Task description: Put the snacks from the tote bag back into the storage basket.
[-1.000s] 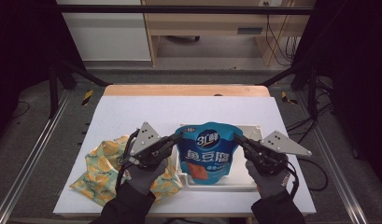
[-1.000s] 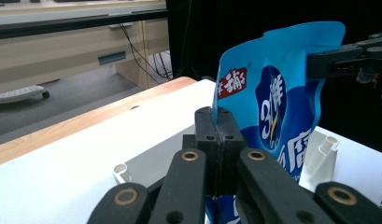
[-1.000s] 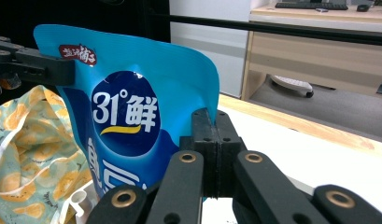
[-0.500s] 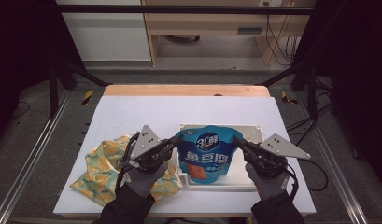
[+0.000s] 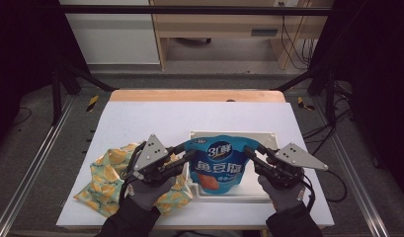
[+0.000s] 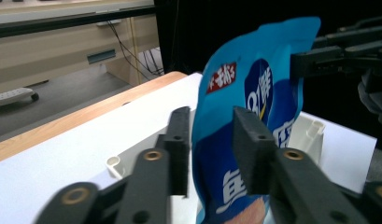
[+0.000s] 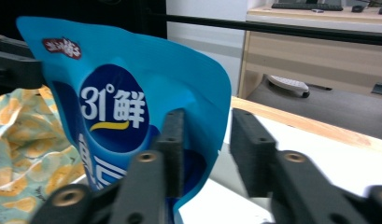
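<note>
A blue snack bag (image 5: pixel 215 163) stands upright over the white tray (image 5: pixel 268 138) at the bench's (image 5: pixel 140 118) six o'clock edge. The left hand-held gripper (image 5: pixel 189 155) and right hand-held gripper (image 5: pixel 250 152) straddle its side edges, jaws spread, not pinching. A yellow patterned cloth (image 5: pixel 103 177) lies at eight o'clock.

- We hold the left tool (image 5: pixel 185 157) low, its jaws parted, pointing inward to the right.
- Our right tool (image 5: pixel 253 155) mirrors it, jaws likewise parted.
</note>
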A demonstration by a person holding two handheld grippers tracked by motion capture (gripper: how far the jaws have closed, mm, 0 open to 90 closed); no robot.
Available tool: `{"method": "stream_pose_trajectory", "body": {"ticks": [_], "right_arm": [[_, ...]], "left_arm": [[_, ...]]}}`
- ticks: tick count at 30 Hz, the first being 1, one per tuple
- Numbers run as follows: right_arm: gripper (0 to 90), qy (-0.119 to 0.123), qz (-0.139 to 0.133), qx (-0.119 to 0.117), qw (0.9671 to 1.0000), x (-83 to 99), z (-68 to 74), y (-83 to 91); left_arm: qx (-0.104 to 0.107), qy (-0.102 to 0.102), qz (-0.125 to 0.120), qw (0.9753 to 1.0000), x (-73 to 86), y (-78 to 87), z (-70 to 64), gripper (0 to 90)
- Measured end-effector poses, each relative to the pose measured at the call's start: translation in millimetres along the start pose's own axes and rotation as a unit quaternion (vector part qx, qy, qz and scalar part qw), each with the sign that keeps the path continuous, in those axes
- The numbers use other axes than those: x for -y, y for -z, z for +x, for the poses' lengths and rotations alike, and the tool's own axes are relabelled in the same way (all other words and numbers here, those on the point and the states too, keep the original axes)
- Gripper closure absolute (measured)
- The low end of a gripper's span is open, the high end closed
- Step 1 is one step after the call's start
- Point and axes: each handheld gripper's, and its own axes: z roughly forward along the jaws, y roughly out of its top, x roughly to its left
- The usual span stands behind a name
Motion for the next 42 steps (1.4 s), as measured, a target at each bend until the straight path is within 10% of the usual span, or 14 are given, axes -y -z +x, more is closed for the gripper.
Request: {"method": "stream_pose_trajectory", "body": {"ticks": [13,42], "right_arm": [[32.9,0.007,-0.009,0.021,0.9997,10.2,-4.9,4.3],[24.8,-0.021,0.029,0.068,0.9971,55.7,-36.0,23.9]], "left_arm": [[-0.027,-0.015,0.017,0.9994,19.9,34.9,22.6,36.6],[-0.113,0.043,0.032,0.9921,96.0,91.2,80.4,28.6]]}}
